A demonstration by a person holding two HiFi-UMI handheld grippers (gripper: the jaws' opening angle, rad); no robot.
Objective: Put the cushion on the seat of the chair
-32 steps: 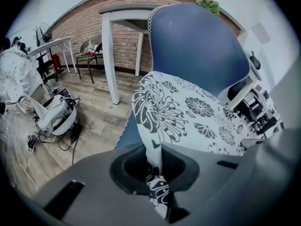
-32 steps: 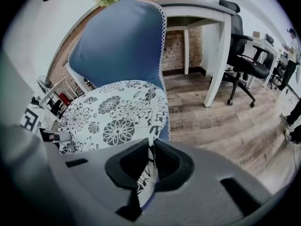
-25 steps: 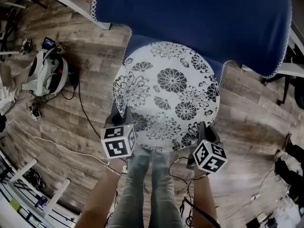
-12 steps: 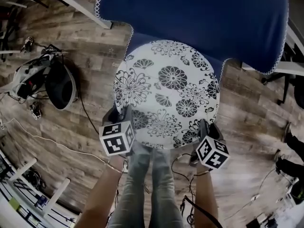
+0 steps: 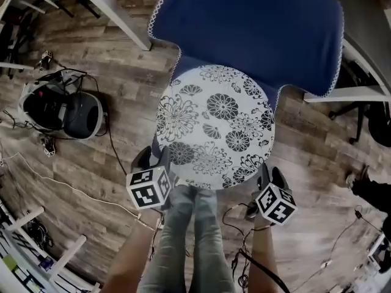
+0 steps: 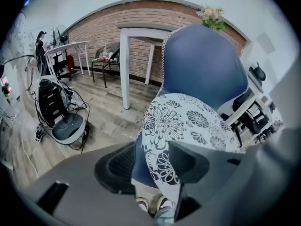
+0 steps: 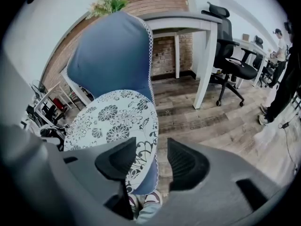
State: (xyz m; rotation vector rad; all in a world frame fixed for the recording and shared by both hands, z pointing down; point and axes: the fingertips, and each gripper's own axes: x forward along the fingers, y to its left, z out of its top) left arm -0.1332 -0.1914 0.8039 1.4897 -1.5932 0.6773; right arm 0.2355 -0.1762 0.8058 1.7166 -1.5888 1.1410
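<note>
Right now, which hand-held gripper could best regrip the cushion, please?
Probably left: both hand-held grippers have just been opening astride the cushion rim, better centred between left's jaws than right's.

The cushion [image 5: 215, 127] hides nearly all of the chair's seat [image 6: 142, 167] in the head view. The person's forearms [image 5: 131, 264] run off the head view's bottom edge. At the right gripper view's right edge, 1 standing person [image 7: 281, 86] is cut off.
</note>
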